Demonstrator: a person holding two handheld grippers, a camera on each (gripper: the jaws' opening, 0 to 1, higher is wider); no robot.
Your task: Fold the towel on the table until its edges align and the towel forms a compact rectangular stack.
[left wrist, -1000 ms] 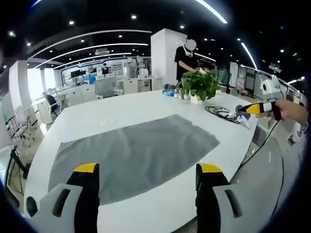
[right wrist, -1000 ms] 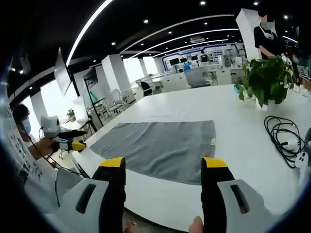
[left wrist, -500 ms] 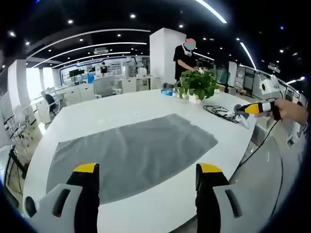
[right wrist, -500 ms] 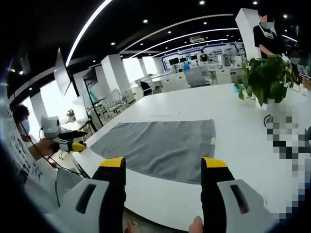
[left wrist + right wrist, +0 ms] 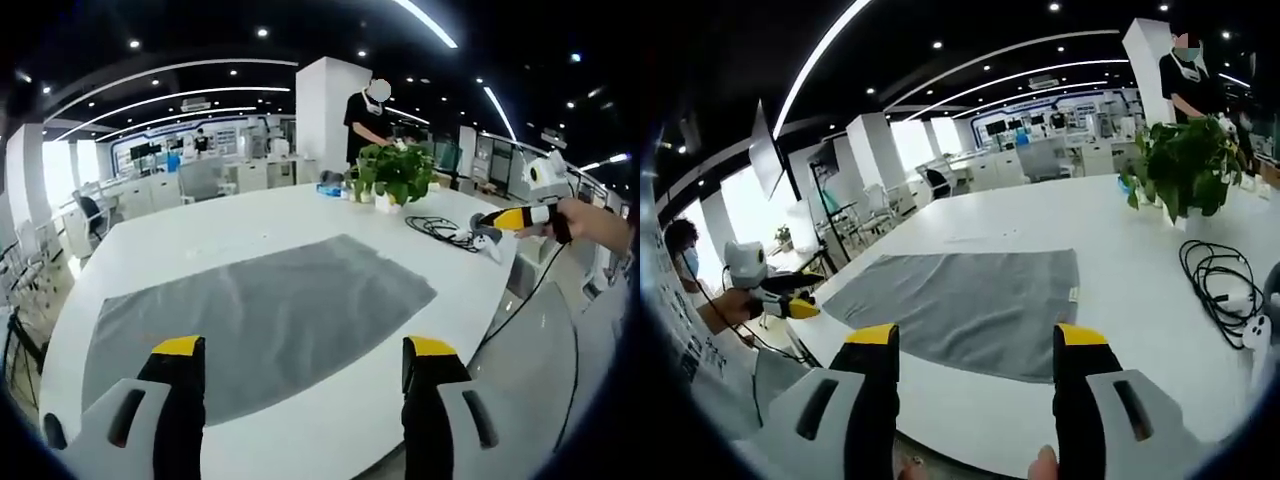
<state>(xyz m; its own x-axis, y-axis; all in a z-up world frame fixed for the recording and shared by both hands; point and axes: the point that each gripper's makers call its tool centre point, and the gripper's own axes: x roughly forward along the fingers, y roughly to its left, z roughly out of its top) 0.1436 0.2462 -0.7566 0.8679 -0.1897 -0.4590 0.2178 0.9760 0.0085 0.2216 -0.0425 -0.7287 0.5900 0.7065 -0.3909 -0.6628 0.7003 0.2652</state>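
Both views have drifted slightly but the towel [image 5: 255, 320] lies flat as before, unfolded — left gripper [image 5: 300, 365] and right gripper [image 5: 978, 350] gape empty, so 0 folds done.

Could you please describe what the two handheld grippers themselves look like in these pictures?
Both the left gripper and the right gripper have two black jaws capped with yellow tips, rising from pale grey bodies with dark slots. Seen from the other side, each shows a yellow-and-black nose and a trailing black cable.
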